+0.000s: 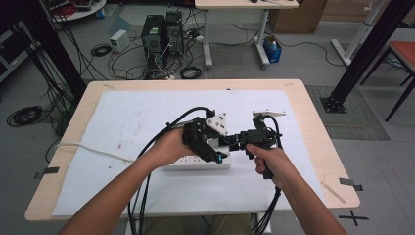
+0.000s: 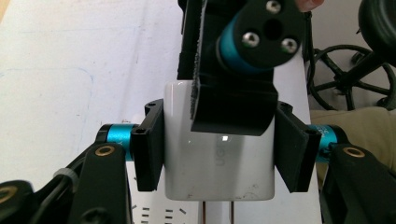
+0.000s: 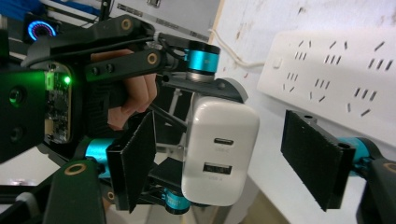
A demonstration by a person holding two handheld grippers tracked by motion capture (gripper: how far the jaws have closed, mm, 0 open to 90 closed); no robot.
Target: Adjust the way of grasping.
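A white USB charger block [image 2: 219,172] is clamped between the pads of my left gripper [image 2: 219,154], above a white power strip [image 2: 154,212]. In the right gripper view the charger [image 3: 224,121] shows its two ports, held top and bottom by the left gripper's jaws. My right gripper [image 3: 224,158] is open, its pads spread on either side of the charger; the left pad is close to it and the right pad well clear. From above, both grippers [image 1: 227,144] meet nose to nose over the power strip [image 1: 195,164] at the table's middle.
The power strip [image 3: 336,70] lies on a white mat [image 1: 132,122] covering the wooden table [image 1: 313,122]; its white cord [image 1: 93,149] runs off to the left. Black cables trail over the near edge. Computers and cable coils sit on the floor beyond the far edge.
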